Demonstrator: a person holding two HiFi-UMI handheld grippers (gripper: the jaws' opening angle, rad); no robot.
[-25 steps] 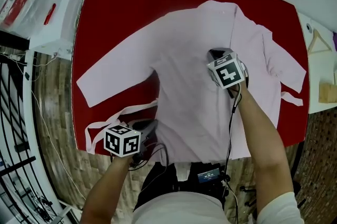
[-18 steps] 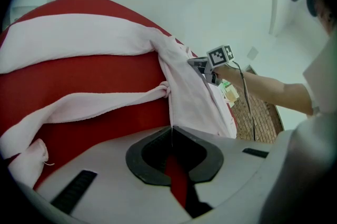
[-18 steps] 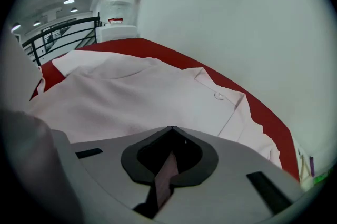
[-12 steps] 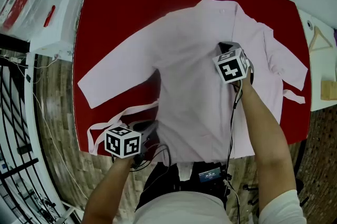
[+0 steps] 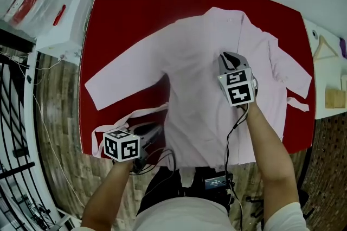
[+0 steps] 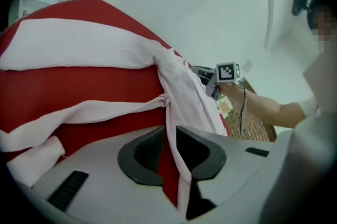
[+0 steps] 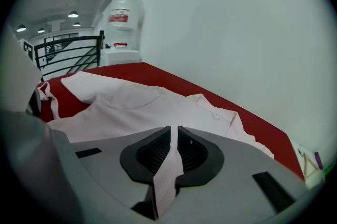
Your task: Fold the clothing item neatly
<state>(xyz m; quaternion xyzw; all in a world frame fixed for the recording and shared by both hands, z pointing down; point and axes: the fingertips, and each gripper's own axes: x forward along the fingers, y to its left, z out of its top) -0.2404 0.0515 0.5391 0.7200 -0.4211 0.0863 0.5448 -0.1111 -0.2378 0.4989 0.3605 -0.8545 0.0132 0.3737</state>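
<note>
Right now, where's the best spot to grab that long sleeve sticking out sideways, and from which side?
Take the robe's sleeve at its cuff, coming from the table's left edge. The sleeve lies flat and straight, and the cuff's end points toward that edge, so a jaw could probably slip under it there.

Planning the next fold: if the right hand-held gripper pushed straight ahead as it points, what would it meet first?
Likely the pink garment itself, its flat body lying ahead on the red table; depth is unclear.
</note>
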